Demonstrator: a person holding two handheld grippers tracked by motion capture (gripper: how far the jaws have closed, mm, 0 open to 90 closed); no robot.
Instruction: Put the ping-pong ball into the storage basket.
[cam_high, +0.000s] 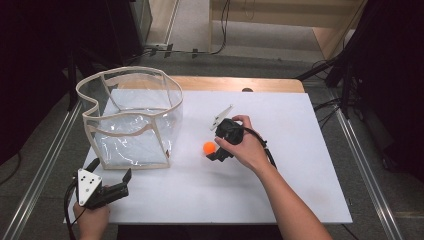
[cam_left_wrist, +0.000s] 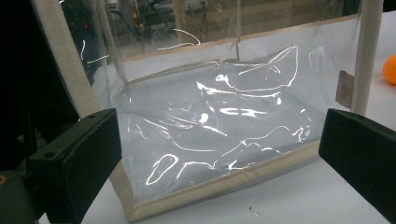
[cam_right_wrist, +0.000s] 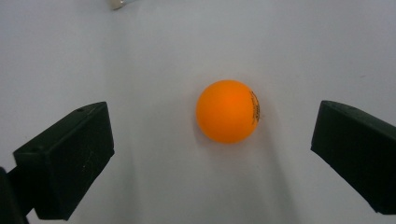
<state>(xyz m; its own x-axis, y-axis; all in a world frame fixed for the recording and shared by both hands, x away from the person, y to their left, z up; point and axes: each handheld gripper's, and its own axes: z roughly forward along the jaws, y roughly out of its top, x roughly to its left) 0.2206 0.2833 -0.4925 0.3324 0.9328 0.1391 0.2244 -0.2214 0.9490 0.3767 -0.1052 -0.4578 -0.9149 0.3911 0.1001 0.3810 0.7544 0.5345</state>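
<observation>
Bright tabletop, dark surroundings — plastic glare

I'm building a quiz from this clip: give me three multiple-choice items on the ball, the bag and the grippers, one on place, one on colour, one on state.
1. Where is the ball?
A. inside the clear bag
B. on the white table between the right gripper's jaws
C. on the floor

2. What colour is the ball?
A. orange
B. green
C. white

3. How is the left gripper?
A. shut on the bag
B. shut on nothing
C. open

Key: 1 B, the right gripper straddles it on the table; 2 A, plainly orange; 3 C, its jaws stand apart before the clear bag.
</observation>
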